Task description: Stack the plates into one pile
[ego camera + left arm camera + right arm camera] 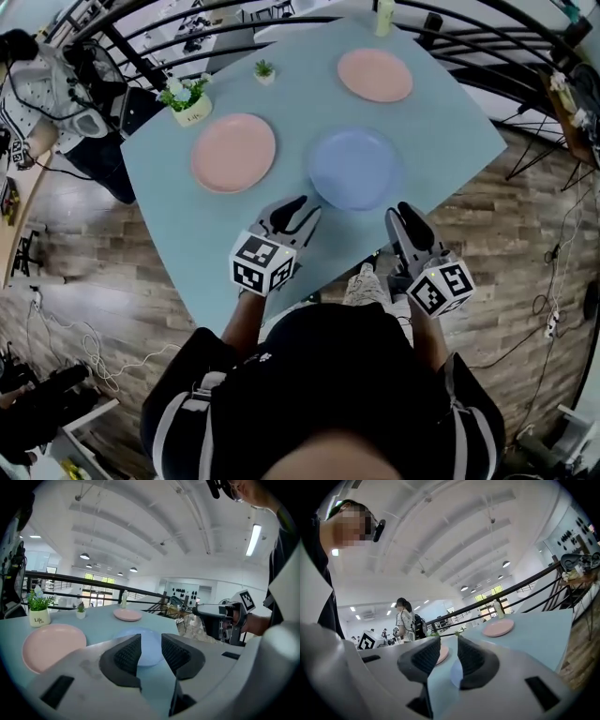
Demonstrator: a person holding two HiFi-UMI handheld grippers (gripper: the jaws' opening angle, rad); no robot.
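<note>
- Three plates lie apart on the counter point(441, 131): blue plate point(355, 169) in the middle, pink plate point(233, 152) to its left, far pink plate point(374, 75) by the back edge.
- Open counter shows between them all.
- Left claw point(302, 208) and right claw point(404, 216) hover at the near edge, flanking the blue plate, both released, gripping nothing.

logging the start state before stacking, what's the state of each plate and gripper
blue plate: flat on table, unstacked
near pink plate: flat on table, unstacked
far pink plate: flat on table, unstacked
left gripper: jaws apart, empty
right gripper: jaws apart, empty
</note>
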